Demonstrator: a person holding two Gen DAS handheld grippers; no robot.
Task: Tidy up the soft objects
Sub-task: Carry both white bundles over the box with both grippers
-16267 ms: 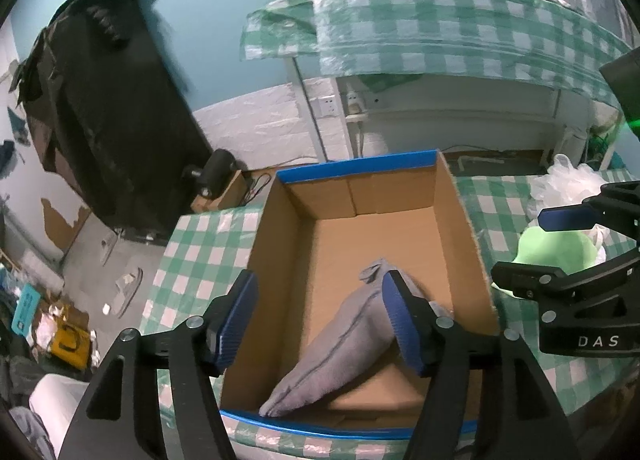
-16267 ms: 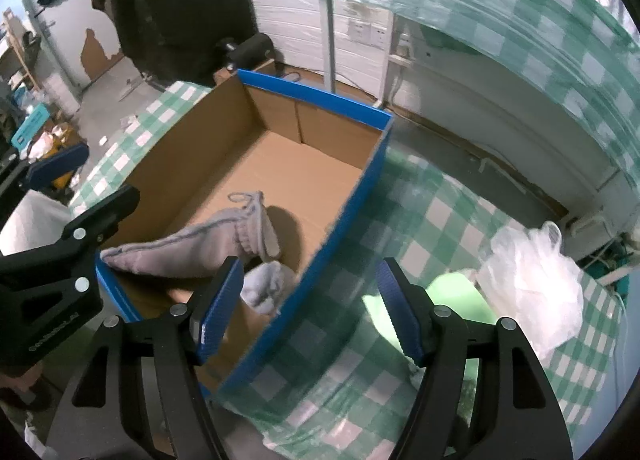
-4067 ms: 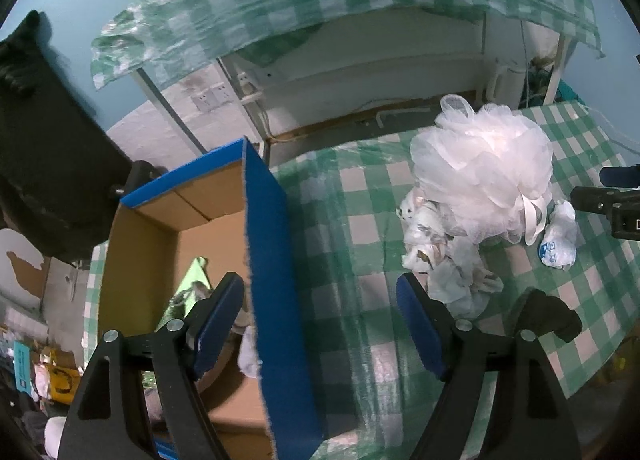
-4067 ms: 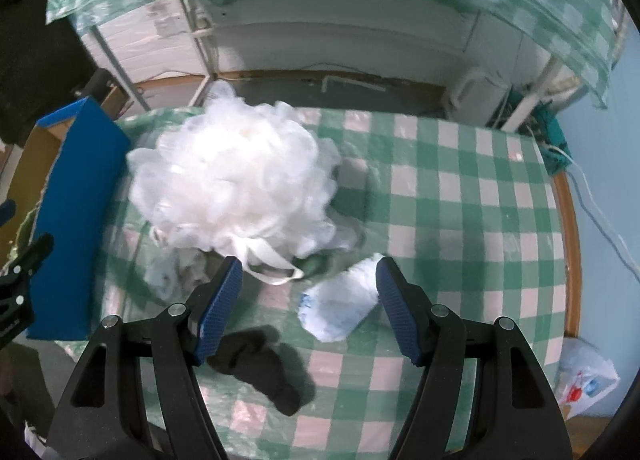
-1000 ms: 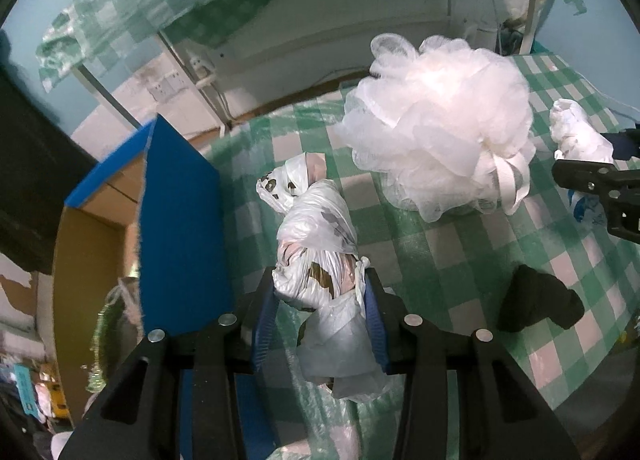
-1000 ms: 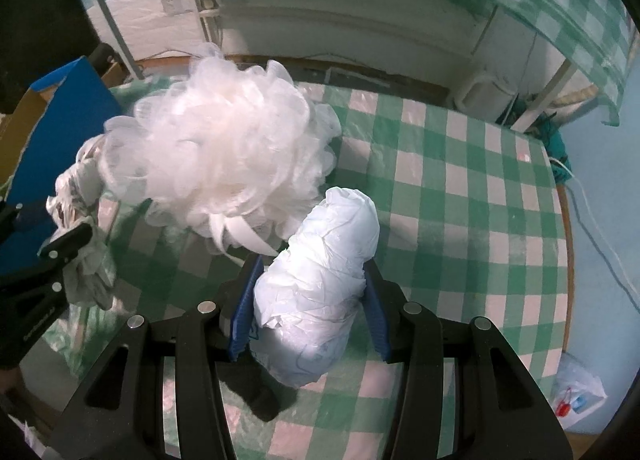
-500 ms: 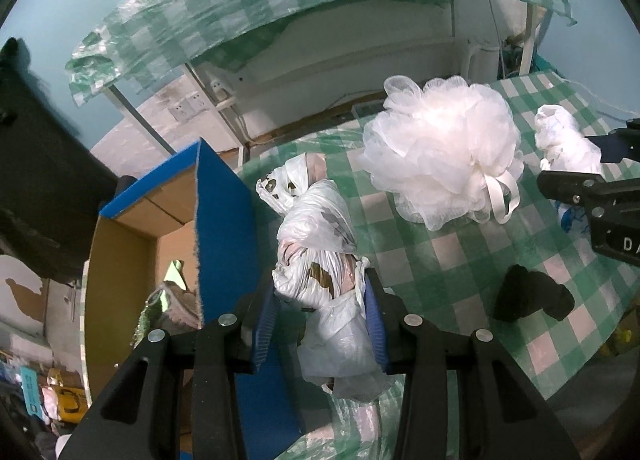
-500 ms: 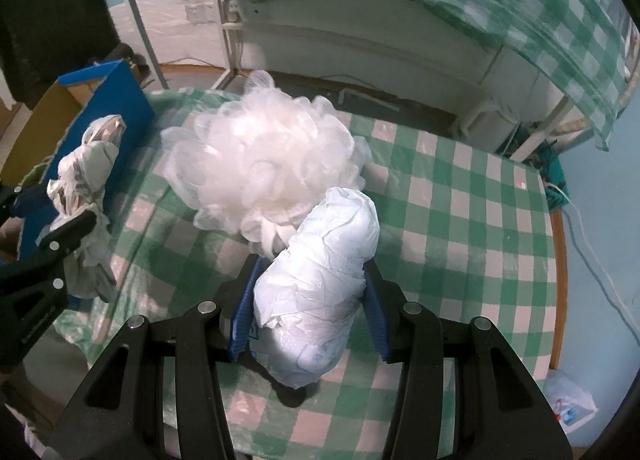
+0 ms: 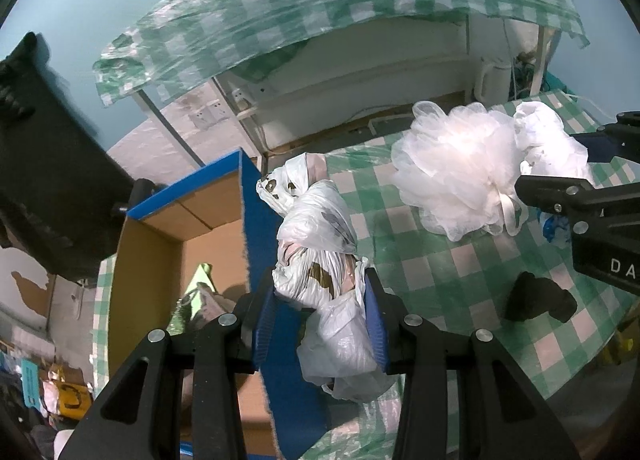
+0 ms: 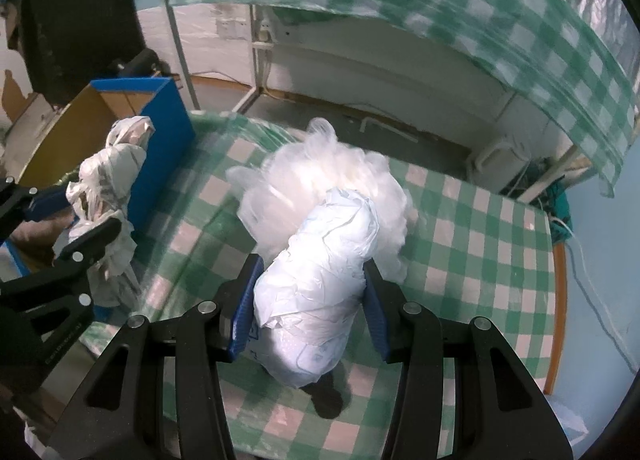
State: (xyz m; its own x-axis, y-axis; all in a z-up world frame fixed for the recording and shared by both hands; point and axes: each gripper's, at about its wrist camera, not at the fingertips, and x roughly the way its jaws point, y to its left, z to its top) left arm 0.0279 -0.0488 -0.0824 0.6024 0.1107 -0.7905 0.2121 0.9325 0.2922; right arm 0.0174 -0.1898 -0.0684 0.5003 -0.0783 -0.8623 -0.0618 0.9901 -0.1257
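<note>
My left gripper (image 9: 320, 312) is shut on a white plastic bag bundle with brown patches (image 9: 316, 236) and holds it in the air over the right wall of the blue-edged cardboard box (image 9: 256, 196). The bundle also shows in the right wrist view (image 10: 108, 188). My right gripper (image 10: 310, 300) is shut on a white-blue wrapped plastic bundle (image 10: 324, 260), held above the checked table. A white mesh bath pouf (image 9: 456, 176) lies on the table, partly hidden behind that bundle in the right wrist view (image 10: 296, 176). A black soft item (image 9: 536, 298) lies on the cloth.
The box (image 10: 156, 132) stands at the table's left end and holds a green item and a grey one (image 9: 200, 292). The green-checked tablecloth (image 10: 480, 228) covers the table. A second covered table (image 9: 320, 8) stands behind. Floor clutter lies at far left.
Both grippers have risen and shifted left toward the box with their bundles. More of the box interior now shows in the left wrist view.
</note>
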